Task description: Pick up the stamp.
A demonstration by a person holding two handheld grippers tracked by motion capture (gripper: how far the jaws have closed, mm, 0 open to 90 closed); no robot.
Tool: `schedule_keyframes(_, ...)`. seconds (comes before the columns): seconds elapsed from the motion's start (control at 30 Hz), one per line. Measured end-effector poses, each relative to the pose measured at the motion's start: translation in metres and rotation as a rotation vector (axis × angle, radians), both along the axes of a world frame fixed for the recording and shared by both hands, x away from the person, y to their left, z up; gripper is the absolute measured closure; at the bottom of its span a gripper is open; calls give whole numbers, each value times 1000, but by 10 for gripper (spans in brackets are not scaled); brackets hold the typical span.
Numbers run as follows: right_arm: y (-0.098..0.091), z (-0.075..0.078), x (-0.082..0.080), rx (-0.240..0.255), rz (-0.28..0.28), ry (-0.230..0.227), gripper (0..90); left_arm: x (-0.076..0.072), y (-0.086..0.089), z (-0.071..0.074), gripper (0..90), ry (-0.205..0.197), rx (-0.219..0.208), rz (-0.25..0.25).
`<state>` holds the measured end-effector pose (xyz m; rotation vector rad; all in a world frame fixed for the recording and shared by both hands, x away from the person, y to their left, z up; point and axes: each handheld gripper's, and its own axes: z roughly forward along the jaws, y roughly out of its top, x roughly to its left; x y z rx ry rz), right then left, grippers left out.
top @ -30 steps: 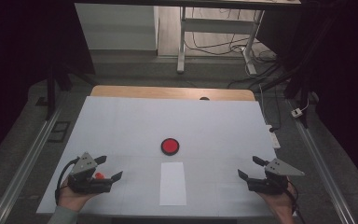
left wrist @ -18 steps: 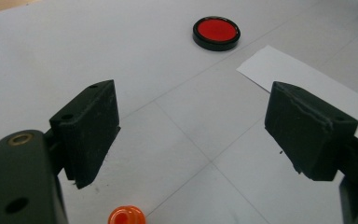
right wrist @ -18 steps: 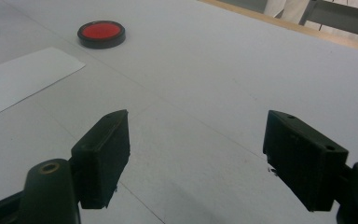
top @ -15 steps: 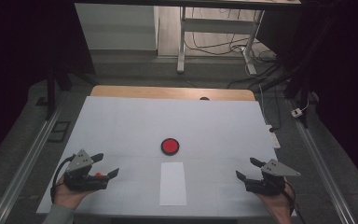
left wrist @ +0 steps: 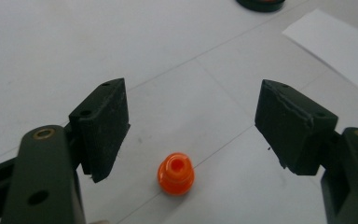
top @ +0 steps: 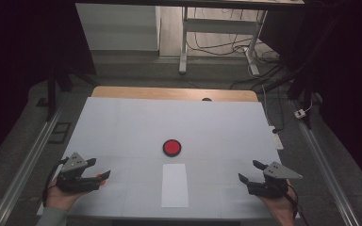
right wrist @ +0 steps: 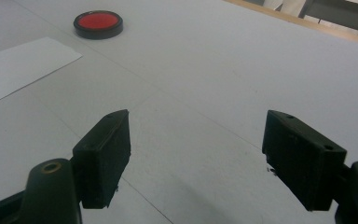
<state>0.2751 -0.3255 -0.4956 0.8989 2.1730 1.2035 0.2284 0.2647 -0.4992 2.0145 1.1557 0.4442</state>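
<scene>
The small orange plastic stopper-shaped piece [left wrist: 175, 173] stands on the white table [top: 122, 127] at the near left, between my left gripper [left wrist: 191, 126] jaws but touching neither. I judge it light, stiff and apt to skitter or tip, so I would pinch its wider lower body. Those jaws have just been closing, yet gape wide around it. My right gripper [right wrist: 196, 156] sits released over bare table.

- We see the disc [top: 172, 147] near the middle of the surface [top: 122, 122].
- The paper sheet [top: 175, 184] lies just before the disc.
- The small stopper [left wrist: 175, 173] sits well left of the disc, nearer us.
</scene>
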Motion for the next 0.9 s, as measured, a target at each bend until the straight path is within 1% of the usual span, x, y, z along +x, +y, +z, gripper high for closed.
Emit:
schedule_keyframes(0.03,0,0,0,-1,-1,1,236,0,0,-1,260,0,10,4)
schedule_keyframes(0.1,0,0,0,-1,-3,2,236,0,1,-2,264,7,14,1)
schedule_keyframes(0.13,0,0,0,3,-3,1,236,0,1,-4,264,15,25,1)
schedule_keyframes(0.23,0,0,-1,2,-4,2,237,0,2,-8,269,23,25,4)
schedule_keyframes(0.37,1,-1,-2,-7,-2,5,237,-1,3,-15,288,44,36,8)
schedule_keyframes(0.43,1,-1,-1,-3,1,5,237,-1,3,-16,305,48,38,9)
schedule_keyframes(0.47,1,-1,-1,-4,0,6,237,-1,4,-19,316,55,38,4)
schedule_keyframes(0.67,0,-2,-2,-12,-13,7,238,-2,4,-22,393,63,42,-4)
schedule_keyframes(0.9,0,-2,-2,-13,-9,11,238,-1,4,-27,486,80,65,-14)
